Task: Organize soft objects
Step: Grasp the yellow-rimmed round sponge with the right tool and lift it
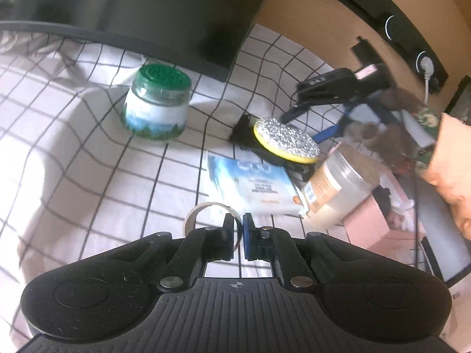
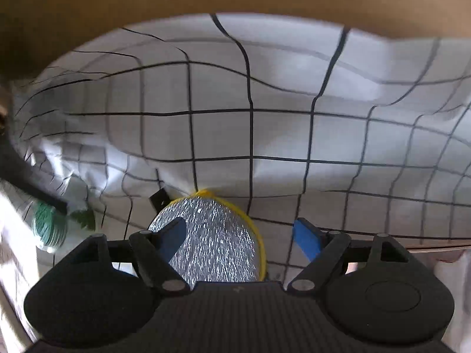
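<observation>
My left gripper (image 1: 238,236) pinches the tape ring (image 1: 206,214). My right gripper (image 2: 240,235) hangs spread wide above the scrubber (image 2: 212,241), ungrasped, with the jar (image 1: 156,106) at ten o'clock. I judge sorting barely begun.

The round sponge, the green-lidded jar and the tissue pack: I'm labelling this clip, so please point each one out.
round sponge (image 2: 212,241), right wrist view, silver scrubbing face.
green-lidded jar (image 1: 156,106), left wrist view, glass side.
tissue pack (image 1: 253,182), left wrist view, blue printed top.
</observation>
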Demonstrator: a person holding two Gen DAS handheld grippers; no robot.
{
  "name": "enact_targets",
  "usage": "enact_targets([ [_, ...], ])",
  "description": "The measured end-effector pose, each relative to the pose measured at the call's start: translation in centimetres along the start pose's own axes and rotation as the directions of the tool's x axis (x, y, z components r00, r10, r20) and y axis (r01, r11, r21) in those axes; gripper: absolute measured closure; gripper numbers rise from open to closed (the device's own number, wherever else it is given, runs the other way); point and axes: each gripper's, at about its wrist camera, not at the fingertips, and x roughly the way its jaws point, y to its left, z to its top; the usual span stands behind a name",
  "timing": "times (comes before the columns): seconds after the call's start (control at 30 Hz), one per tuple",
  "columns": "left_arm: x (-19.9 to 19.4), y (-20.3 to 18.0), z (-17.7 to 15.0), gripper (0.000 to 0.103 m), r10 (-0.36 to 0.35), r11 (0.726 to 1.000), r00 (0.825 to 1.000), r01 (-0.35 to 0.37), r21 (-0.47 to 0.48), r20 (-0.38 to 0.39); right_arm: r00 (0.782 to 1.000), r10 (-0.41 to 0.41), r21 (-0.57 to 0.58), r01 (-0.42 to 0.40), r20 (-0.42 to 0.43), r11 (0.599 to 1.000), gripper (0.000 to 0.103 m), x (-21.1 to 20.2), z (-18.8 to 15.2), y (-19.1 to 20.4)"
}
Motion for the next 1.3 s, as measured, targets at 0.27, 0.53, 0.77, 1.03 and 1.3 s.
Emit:
enact_targets([
  [0.27, 0.2, 1.5, -0.1, 0.095, 0.012, 0.997, 1.0, -0.011, -0.073, 0.025, 0.989, 0.145, -0.132, -0.149, -0.043, 0.98, 0.059, -2.9, -2.7, 5.1],
  [0.53, -0.8, 2.5, 0.0, 0.095, 0.047, 0.995, 0.998, -0.042, -0.093, 0.052, 0.977, 0.197, -0.263, -0.213, -0.086, 0.941, 0.059, -3.1, -5.0, 11.7],
  [0.77, -3.0, 4.9, -1.3, 0.095, 0.111, 0.981, 0.992, -0.101, -0.164, 0.057, 0.998, 0.065, -0.251, -0.068, -0.023, 0.966, 0.051, -1.7, -3.7, 12.4],
  [1.03, -4.6, 6.1, -2.1, 0.095, 0.138, 0.973, 0.988, -0.122, -0.196, 0.068, 0.996, 0.064, -0.204, -0.051, 0.057, 0.978, 0.046, -4.1, -3.4, 11.1],
  [1.3, -4.6, 5.7, -2.0, 0.095, 0.134, 0.973, 0.988, -0.117, -0.199, 0.076, 0.988, 0.147, 0.079, -0.142, -0.049, 0.987, 0.046, -1.4, -4.7, 10.0],
])
